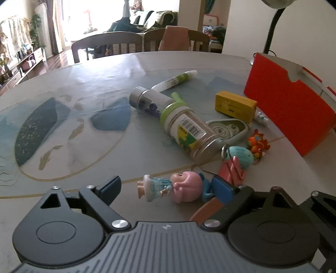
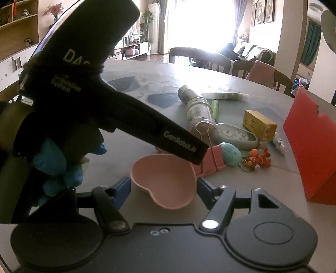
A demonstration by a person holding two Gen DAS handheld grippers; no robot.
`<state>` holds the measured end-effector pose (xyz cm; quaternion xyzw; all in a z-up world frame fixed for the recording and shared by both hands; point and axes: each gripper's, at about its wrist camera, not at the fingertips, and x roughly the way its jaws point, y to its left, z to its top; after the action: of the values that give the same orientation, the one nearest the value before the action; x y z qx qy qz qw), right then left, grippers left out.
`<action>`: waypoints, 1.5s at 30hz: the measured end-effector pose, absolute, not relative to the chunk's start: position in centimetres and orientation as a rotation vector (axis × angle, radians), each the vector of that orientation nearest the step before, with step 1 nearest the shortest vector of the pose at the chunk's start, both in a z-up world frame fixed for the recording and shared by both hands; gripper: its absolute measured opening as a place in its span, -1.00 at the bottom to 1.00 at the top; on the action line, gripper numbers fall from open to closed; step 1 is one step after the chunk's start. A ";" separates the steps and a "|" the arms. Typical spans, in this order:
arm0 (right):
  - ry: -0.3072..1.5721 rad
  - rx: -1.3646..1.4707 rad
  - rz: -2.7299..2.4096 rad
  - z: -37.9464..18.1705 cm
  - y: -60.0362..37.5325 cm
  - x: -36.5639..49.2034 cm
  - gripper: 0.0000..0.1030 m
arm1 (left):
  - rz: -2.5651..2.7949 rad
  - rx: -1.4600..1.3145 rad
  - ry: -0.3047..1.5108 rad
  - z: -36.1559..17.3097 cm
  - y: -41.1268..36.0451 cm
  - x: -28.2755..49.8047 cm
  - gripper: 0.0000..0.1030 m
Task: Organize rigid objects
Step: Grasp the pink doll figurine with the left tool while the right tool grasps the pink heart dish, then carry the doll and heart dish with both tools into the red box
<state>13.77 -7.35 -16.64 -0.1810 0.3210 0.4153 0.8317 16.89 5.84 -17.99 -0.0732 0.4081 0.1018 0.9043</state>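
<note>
Left wrist: patterned table (image 1: 88, 117) w/ chairs (image 1: 107, 45) behind.

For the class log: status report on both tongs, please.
Left tongs open around pink doll. Right tongs open around pink heart dish. Left device overhangs dish.

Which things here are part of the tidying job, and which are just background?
Job: doll, pink heart dish, jar, yellow box, glue tube, tin, orange toy, teal egg, red box.

Background: chairs, lamp, sofa.
</note>
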 end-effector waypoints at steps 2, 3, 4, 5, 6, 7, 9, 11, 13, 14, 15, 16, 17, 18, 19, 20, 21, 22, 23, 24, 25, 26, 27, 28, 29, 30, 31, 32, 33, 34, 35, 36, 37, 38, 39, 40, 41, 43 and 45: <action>0.679 -0.389 0.879 -16.7 -7.2 13.7 0.30 | 0.211 -0.144 0.839 -18.0 5.8 16.9 0.78; 0.677 -0.387 0.880 -16.7 -7.2 13.8 0.30 | 0.202 -0.140 0.836 -18.0 5.7 16.9 0.70; 0.678 -0.383 0.881 -16.7 -7.2 13.8 0.30 | 0.191 -0.131 0.836 -18.0 5.6 16.9 0.61; 0.678 -0.381 0.881 -16.7 -7.2 13.8 0.29 | 0.183 -0.122 0.835 -18.0 5.5 17.0 0.59; 0.677 -0.386 0.880 -16.7 -7.2 13.6 0.29 | 0.179 -0.115 0.834 -18.0 5.4 17.0 0.55; 0.675 -0.389 0.879 -16.7 -7.2 13.6 0.29 | 0.172 -0.119 0.835 -18.0 5.5 17.1 0.48; 0.673 -0.390 0.880 -16.7 -7.1 13.5 0.23 | 0.164 -0.127 0.834 -18.0 5.6 17.1 0.48; 0.671 -0.392 0.883 -16.6 -7.1 13.4 -0.01 | 0.162 -0.126 0.831 -18.0 5.6 17.0 0.47; 0.676 -0.398 0.887 -16.6 -7.1 13.3 -0.06 | 0.165 -0.133 0.828 -18.0 5.8 17.0 0.47; 0.679 -0.401 0.889 -16.7 -7.1 13.3 -0.07 | 0.169 -0.138 0.829 -18.0 5.9 16.9 0.47; 0.683 -0.403 0.892 -16.7 -7.0 13.3 -0.07 | 0.171 -0.146 0.830 -18.0 6.1 16.9 0.47; 0.686 -0.405 0.895 -16.8 -7.0 13.3 -0.08 | 0.170 -0.155 0.831 -18.0 6.3 16.8 0.47; 0.686 -0.407 0.899 -16.8 -7.0 13.4 -0.06 | 0.171 -0.165 0.833 -17.9 6.5 16.7 0.47; 0.687 -0.407 0.905 -16.8 -7.0 13.4 -0.05 | 0.175 -0.177 0.834 -17.9 6.8 16.5 0.47; 0.686 -0.405 0.909 -16.9 -7.0 13.4 -0.04 | 0.178 -0.191 0.835 -17.9 7.1 16.3 0.47; 0.686 -0.401 0.909 -17.0 -7.0 13.6 -0.01 | 0.180 -0.208 0.836 -17.9 7.4 16.1 0.47; 0.687 -0.393 0.910 -17.0 -7.0 13.7 0.02 | 0.183 -0.218 0.836 -17.9 7.7 16.0 0.47; 0.689 -0.383 0.911 -17.1 -6.9 13.9 0.13 | 0.190 -0.227 0.835 -17.9 8.0 15.8 0.47; 0.690 -0.376 0.910 -17.1 -6.9 14.0 0.25 | 0.196 -0.232 0.834 -17.9 8.2 15.6 0.47; 0.688 -0.365 0.913 -17.2 -6.9 14.2 0.27 | 0.200 -0.237 0.831 -17.8 8.5 15.5 0.47; 0.685 -0.359 0.917 -17.2 -6.9 14.2 0.26 | 0.204 -0.241 0.827 -17.8 8.7 15.3 0.47; 0.686 -0.361 0.921 -17.3 -6.7 14.3 0.21 | 0.205 -0.245 0.823 -17.7 8.9 15.3 0.47; 0.688 -0.363 0.926 -17.4 -6.6 14.4 0.18 | 0.206 -0.247 0.822 -17.8 9.0 15.2 0.47; 0.690 -0.361 0.931 -17.5 -6.6 14.5 0.11 | 0.207 -0.248 0.825 -17.8 9.1 15.2 0.47; 0.691 -0.359 0.936 -17.5 -6.5 14.5 0.06 | 0.209 -0.253 0.826 -17.9 9.1 15.2 0.47; 0.692 -0.359 0.940 -17.6 -6.5 14.5 0.05 | 0.209 -0.254 0.824 -18.0 9.1 15.2 0.47; 0.689 -0.360 0.939 -17.6 -6.5 14.4 0.04 | 0.207 -0.250 0.822 -18.0 9.1 15.2 0.47; 0.687 -0.361 0.940 -17.6 -6.5 14.3 0.01 | 0.206 -0.246 0.820 -18.0 9.0 15.1 0.47; 0.686 -0.361 0.942 -17.6 -6.6 14.3 -0.01 | 0.207 -0.244 0.819 -18.0 9.0 15.1 0.46; 0.687 -0.358 0.944 -17.6 -6.6 14.2 -0.02 | 0.207 -0.245 0.818 -18.0 9.0 15.0 0.47; 0.684 -0.357 0.942 -17.6 -6.7 14.2 -0.02 | 0.208 -0.247 0.817 -18.0 9.1 15.0 0.46; 0.681 -0.356 0.940 -17.5 -6.8 14.1 -0.02 | 0.210 -0.247 0.818 -18.0 9.1 14.9 0.46; 0.678 -0.355 0.937 -17.5 -6.9 14.0 -0.02 | 0.212 -0.248 0.817 -18.0 9.1 14.9 0.46; 0.677 -0.351 0.934 -17.3 -7.1 13.9 -0.02 | 0.214 -0.247 0.814 -17.9 9.1 14.8 0.46; 0.676 -0.346 0.932 -17.1 -7.2 13.9 -0.02 | 0.215 -0.245 0.809 -17.7 9.1 14.7 0.46; 0.674 -0.343 0.930 -16.9 -7.4 13.7 -0.02 | 0.214 -0.245 0.806 -17.5 9.1 14.5 0.46; 0.674 -0.339 0.929 -16.7 -7.6 13.6 -0.02 | 0.211 -0.249 0.805 -17.3 9.1 14.4 0.46; 0.673 -0.326 0.924 -15.8 -8.3 13.4 -0.02 | 0.205 -0.258 0.803 -16.7 9.0 13.9 0.46; 0.668 -0.325 0.911 -14.8 -9.1 13.2 -0.02 | 0.200 -0.261 0.797 -15.9 8.7 13.5 0.46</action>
<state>13.16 -9.06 -14.84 -0.1535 0.3150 0.4299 0.8321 13.47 8.72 -15.94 -0.1267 0.3864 0.0971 0.9084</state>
